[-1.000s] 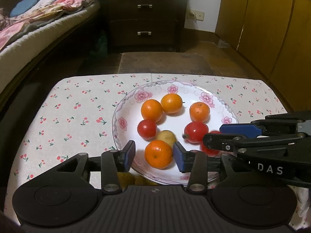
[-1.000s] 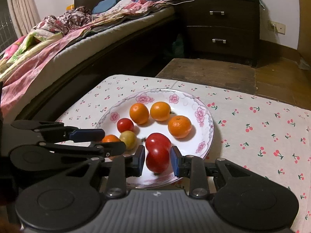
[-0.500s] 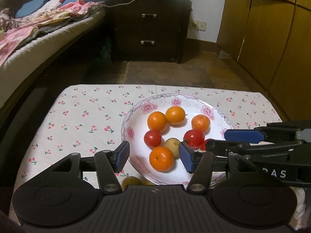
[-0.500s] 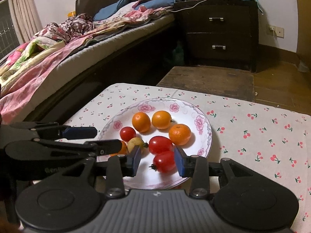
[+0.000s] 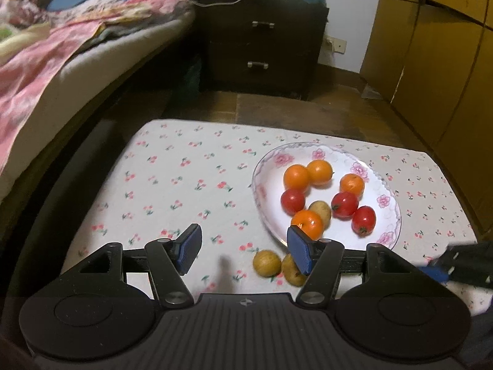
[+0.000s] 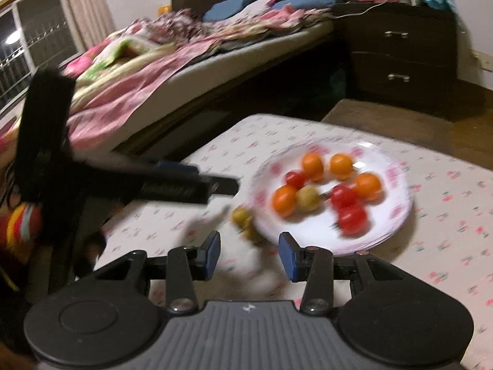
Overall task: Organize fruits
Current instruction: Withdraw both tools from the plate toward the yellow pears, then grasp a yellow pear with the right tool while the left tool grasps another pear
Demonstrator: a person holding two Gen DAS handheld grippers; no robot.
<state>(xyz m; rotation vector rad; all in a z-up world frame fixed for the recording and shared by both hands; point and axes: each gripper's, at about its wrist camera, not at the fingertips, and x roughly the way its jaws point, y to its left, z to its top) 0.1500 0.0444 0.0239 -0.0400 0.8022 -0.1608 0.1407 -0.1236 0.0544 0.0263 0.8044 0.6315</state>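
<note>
Both the left claw (image 5: pixel 243 248) and right claw (image 6: pixel 249 254) gape empty; centre on the yellow fruit (image 5: pixel 266 262) (plate's (image 5: pixel 391 212) seven o'clock) before squeezing.

Both handheld devices share a matte black build: ribbed central housing, round discs on either side, silver pivot screws. The left gripper (image 5: pixel 243 248) and right gripper (image 6: pixel 249 256) carry blue-padded jaws.

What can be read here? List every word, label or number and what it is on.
No text here is legible.
Marking on the side of the left gripper: too blurred to read.
Emblem on the body of the right gripper: a symbol, no letters.
</note>
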